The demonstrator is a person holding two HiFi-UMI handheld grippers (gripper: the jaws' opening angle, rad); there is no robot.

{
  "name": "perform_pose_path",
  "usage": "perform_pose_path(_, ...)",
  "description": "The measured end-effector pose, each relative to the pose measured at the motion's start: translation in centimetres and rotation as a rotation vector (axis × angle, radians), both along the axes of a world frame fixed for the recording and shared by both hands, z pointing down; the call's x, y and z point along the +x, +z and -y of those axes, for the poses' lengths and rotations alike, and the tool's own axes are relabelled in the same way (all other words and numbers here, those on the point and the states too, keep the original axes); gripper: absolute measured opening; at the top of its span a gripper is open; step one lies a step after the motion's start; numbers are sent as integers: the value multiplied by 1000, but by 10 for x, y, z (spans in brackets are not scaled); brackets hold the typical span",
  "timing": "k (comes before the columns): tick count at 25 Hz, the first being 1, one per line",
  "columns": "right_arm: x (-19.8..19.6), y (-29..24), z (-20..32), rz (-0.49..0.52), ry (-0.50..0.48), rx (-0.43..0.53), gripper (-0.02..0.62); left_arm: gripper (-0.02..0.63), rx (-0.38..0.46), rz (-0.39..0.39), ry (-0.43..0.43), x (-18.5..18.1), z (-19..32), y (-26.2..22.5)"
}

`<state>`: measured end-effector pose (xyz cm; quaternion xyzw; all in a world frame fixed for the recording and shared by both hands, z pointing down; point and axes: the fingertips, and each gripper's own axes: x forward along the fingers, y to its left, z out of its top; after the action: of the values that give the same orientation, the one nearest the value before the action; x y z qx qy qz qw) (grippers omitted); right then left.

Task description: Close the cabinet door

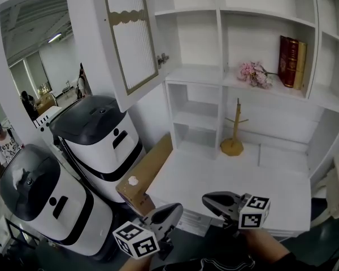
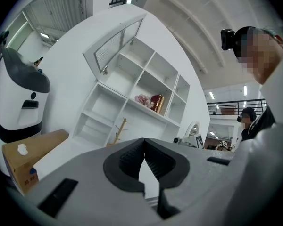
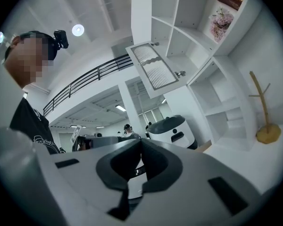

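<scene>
White shelf unit (image 1: 219,49) fills the upper right of the head view. Cabinet door (image 1: 130,38) stands swung out at upper left, long axis roughly vertical, knob (image 1: 163,58) at its right-hand edge. Both grippers sit at bottom centre, well below it: left gripper (image 1: 170,212) and right gripper (image 1: 213,201), jaws together on each, nothing held. Door lies up and left of both. I judge the left one nearer, so I'd push with that.

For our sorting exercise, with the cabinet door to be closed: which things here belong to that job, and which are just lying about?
Job: cabinet door, its knob, left gripper, right gripper.
Lying about: red books, pink flowers, wooden mug tree, cardboard box, two white machines.
</scene>
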<state>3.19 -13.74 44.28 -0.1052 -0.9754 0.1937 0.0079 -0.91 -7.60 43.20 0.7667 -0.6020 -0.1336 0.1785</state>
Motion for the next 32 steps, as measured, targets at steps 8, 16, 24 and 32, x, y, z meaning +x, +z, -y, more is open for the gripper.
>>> perform_pose_path(8, -21, -23, 25, 44, -19, 57, 6, 3, 87, 75, -4, -17, 21, -24)
perform_pose_path(16, -58, -34, 36, 66, -26, 64, 6, 5, 130, 88, -47, -66, 23, -36)
perform_pose_path(24, -110, -41, 68, 90, 59, 51, 6, 14, 195, 98, -64, -160, 32, -70)
perform_pose_path(32, -163, -54, 98, 89, 143, 95, 6, 63, 301, 39, 5, -254, 54, -105)
